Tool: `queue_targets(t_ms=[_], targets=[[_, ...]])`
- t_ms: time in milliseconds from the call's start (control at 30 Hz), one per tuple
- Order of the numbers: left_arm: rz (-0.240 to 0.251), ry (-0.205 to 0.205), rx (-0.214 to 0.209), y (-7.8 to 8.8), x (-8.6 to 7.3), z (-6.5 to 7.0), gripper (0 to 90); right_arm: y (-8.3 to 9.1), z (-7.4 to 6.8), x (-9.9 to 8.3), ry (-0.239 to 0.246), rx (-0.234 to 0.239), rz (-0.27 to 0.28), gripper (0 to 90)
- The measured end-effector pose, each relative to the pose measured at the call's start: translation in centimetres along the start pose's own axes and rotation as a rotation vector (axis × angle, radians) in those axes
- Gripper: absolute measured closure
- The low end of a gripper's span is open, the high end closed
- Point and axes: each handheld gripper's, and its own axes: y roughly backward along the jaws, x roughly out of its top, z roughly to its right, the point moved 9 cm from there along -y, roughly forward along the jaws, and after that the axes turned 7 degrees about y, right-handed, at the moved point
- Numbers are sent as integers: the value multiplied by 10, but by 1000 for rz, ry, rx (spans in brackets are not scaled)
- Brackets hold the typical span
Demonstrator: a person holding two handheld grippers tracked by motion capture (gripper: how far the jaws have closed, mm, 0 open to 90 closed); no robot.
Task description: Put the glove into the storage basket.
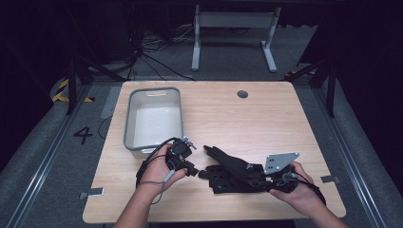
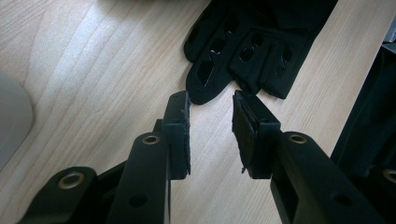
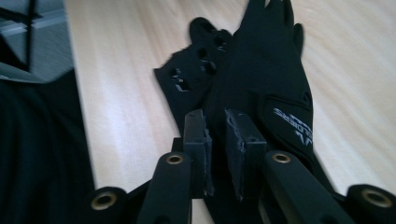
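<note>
Two black gloves lie overlapping on the wooden table (image 1: 228, 118) near its front edge. The upper glove (image 1: 233, 164) (image 3: 266, 70) has white lettering near its cuff and points its fingers to the far left. Under it lies the glove with holes in its fingers (image 1: 215, 179) (image 2: 243, 46) (image 3: 187, 74). My right gripper (image 1: 260, 178) (image 3: 215, 121) is shut on the cuff end of the upper glove. My left gripper (image 1: 192, 169) (image 2: 211, 107) stands open just short of the holed glove's fingertips, with bare wood between its jaws.
A grey plastic bin (image 1: 128, 118) (image 2: 11, 116) stands empty on the table's left half, just beyond my left hand. A round cable hole (image 1: 242, 94) sits at the far middle. Beyond the table is a white desk frame (image 1: 235, 21) and floor cables.
</note>
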Motion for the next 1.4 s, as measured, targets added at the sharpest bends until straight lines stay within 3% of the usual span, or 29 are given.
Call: queue_targets(t_ms=[133,367,600,867,1033,1333,1400], targets=[[0,1,1,0,0,0,674,3,-1,2,-38,46,47,741],[2,2,1,0,0,0,674,6,10,1,-86,-1,51,729],[-9,0,-9,0,-2,1,712,14,26,3,-196,-45,81,711],[-4,5,-19,1,0,1,718,7,50,-16,-292,-107,20,682],[-4,5,-35,-1,2,3,725,1,59,-26,-310,-157,-44,663],[-19,24,-47,-1,0,3,713,1,60,-35,-361,-178,-109,642],[-14,29,-48,0,1,3,713,1,60,-37,-385,-163,-116,654]])
